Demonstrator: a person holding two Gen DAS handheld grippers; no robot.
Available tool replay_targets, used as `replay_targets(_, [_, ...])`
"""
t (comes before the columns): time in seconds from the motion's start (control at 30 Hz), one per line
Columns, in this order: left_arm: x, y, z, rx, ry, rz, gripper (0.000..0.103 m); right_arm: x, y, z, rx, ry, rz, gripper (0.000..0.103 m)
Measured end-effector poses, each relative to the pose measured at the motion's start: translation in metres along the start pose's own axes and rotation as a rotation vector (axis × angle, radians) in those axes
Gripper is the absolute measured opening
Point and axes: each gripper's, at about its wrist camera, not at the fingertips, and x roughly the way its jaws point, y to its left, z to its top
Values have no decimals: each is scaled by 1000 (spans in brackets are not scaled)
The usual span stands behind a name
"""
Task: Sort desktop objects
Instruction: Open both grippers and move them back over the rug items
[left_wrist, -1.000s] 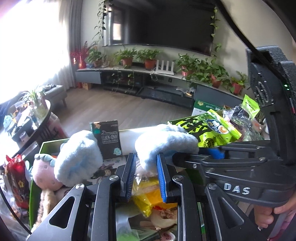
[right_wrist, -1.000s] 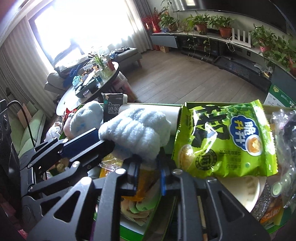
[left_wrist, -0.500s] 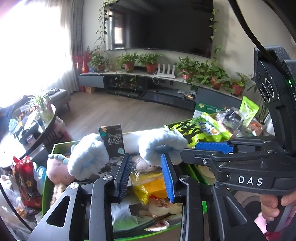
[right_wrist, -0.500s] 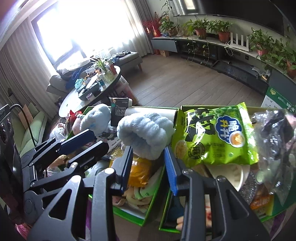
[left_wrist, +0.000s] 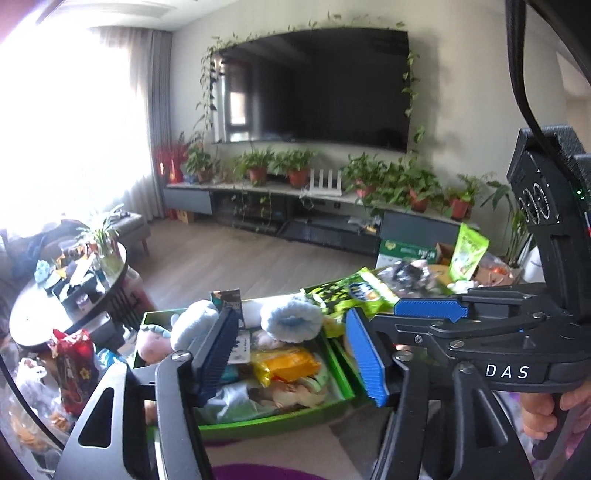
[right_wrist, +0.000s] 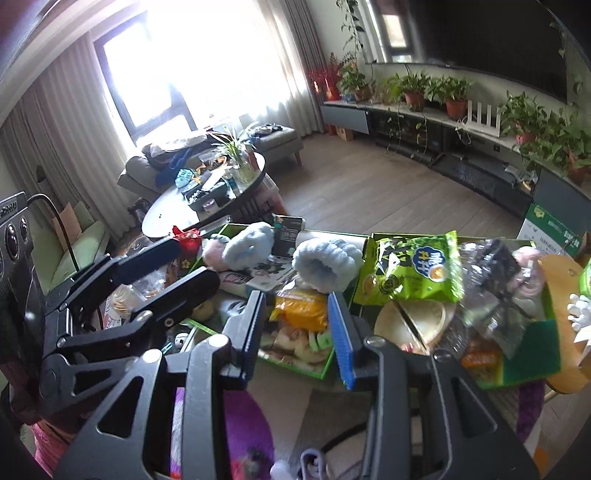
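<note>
A light-blue fluffy cuff lies at the back of the left green box, on top of a yellow snack packet. My left gripper hangs above and in front of that box. Its jaws are opening, and nothing sits between the pads. In the right wrist view the same cuff rests beyond my right gripper, which is open and holds nothing. A second fluffy blue piece lies further left beside a pink plush toy. A hand grips the right tool's handle.
A second green box on the right holds a green snack bag, a clear bag and a round wooden plate. A red packet lies left of the boxes. A cluttered round dark table stands beyond, then wooden floor.
Both grippers opened and let go of the fluffy blue cuff. They drew back and rose, so the boxes look smaller and lower. The cuff stays in the left box.
</note>
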Motion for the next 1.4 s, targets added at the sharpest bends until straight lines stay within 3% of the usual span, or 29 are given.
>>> replay_targets(0.27, [-57,-42,-21,29,-33,-32,63,-54,8,-40,-5,-17,32,37])
replay_targets(0.63, [-97,-84,-67,39,-35,-85,64,-98,8,-108,-33,-15,37,38])
replay_targets(0.83, [-97,-93,-100,-27,-1,-124,64,-105,5,-152,-33,5,28,38])
replay_targets(0.97, [-95,-102,-117,-14,24,-123,64,-103,-2,-177,-19,31,23,38])
replay_targets(1.23, [-93,-104,-139,-55,58,-137,64,-102,-2,-205,-27,50,31,39])
replay_targets(1.4, [-87,-102,-150,-77,91,-137,64,-103,6,-219,-78,52,24,46])
